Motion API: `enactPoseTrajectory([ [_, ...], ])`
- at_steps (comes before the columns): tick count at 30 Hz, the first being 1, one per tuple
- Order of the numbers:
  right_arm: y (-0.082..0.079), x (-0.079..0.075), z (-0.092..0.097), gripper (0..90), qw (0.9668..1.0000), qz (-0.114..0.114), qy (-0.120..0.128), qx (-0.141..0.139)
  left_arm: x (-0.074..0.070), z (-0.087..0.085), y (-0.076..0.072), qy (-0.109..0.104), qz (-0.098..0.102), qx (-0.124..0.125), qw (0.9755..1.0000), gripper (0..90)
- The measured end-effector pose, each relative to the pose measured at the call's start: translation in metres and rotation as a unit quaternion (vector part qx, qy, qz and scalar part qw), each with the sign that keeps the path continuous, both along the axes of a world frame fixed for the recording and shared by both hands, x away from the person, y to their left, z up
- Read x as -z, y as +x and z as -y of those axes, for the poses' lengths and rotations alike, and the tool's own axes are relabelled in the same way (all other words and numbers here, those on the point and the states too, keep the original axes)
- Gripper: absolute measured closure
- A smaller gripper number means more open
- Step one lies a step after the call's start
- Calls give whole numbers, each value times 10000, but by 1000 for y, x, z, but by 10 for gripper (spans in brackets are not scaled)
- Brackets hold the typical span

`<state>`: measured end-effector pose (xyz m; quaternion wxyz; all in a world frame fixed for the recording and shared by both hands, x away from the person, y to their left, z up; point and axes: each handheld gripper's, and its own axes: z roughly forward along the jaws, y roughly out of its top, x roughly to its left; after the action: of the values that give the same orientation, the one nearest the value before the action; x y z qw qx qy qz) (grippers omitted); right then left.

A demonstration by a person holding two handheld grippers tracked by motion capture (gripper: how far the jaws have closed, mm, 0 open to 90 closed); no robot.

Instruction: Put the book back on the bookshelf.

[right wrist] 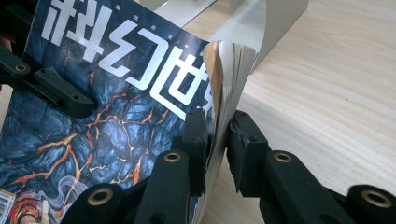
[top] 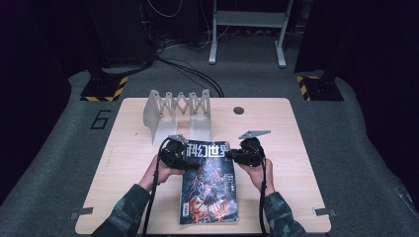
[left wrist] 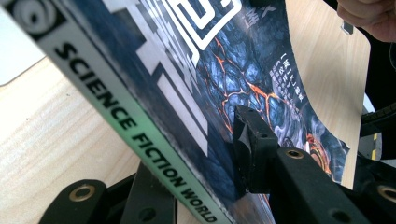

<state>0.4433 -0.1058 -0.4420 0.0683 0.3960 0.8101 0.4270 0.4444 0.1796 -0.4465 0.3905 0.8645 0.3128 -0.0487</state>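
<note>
A magazine (top: 210, 192) with a dark blue, orange-veined cover lies lengthwise on the wooden table (top: 281, 148), and its far end is held at both corners. My left gripper (top: 188, 158) is shut on the spine corner. In the left gripper view, the magazine (left wrist: 187, 70) with "SCIENCE FICTION WORLD" on its spine sits between the jaws of the left gripper (left wrist: 201, 154). My right gripper (top: 233, 156) is shut on the opposite corner. In the right gripper view, the right gripper (right wrist: 217, 130) pinches the curled page edges of the magazine (right wrist: 116, 116), with the left gripper's jaw (right wrist: 60, 95) beyond.
A white accordion-style rack (top: 175, 111) stands at the back of the table, just beyond the magazine; its plates (right wrist: 275, 28) rise close behind the held corner. A round cable hole (top: 239, 110) sits at the back centre. Bare wood lies to either side.
</note>
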Motion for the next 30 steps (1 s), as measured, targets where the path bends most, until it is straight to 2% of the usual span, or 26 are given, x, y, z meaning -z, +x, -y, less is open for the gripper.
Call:
enactPoseTrajectory([
  [1,-2,-2,0,776,10000,-72,9,48,-1,1,-1,-27,-10,1,10000,702],
  [2,-1,-3,0,777,10000,-23,12,21,-3,1,-1,55,57,22,10000,702],
  [3,-1,-4,0,779,10000,57,10,8,-5,1,0,43,58,108,9999,701],
  [5,-3,-6,0,781,10000,7,9,25,-7,2,-2,46,62,89,9999,702],
  [6,-2,-7,1,782,9999,114,-3,-5,-8,2,-2,53,120,82,9999,702],
  [7,-2,-8,1,783,9999,121,4,1,-9,2,-3,89,159,98,9998,703],
  [11,-3,-13,2,788,9998,194,13,5,-14,4,-4,15,276,116,9996,707],
  [13,-3,-17,3,791,9996,264,12,2,-19,4,-5,67,383,177,9991,709],
  [17,-4,-26,4,796,9993,381,17,-8,-24,4,-7,52,461,192,9987,712],
  [20,-6,-29,4,798,9992,385,34,21,-27,4,-7,59,527,195,9984,714],
  [25,-5,-37,4,801,9986,524,-17,0,-32,4,-8,-29,670,181,9976,719],
  [30,-4,-41,5,802,9983,575,-37,-5,-34,5,-9,-8,791,176,9967,719],
])
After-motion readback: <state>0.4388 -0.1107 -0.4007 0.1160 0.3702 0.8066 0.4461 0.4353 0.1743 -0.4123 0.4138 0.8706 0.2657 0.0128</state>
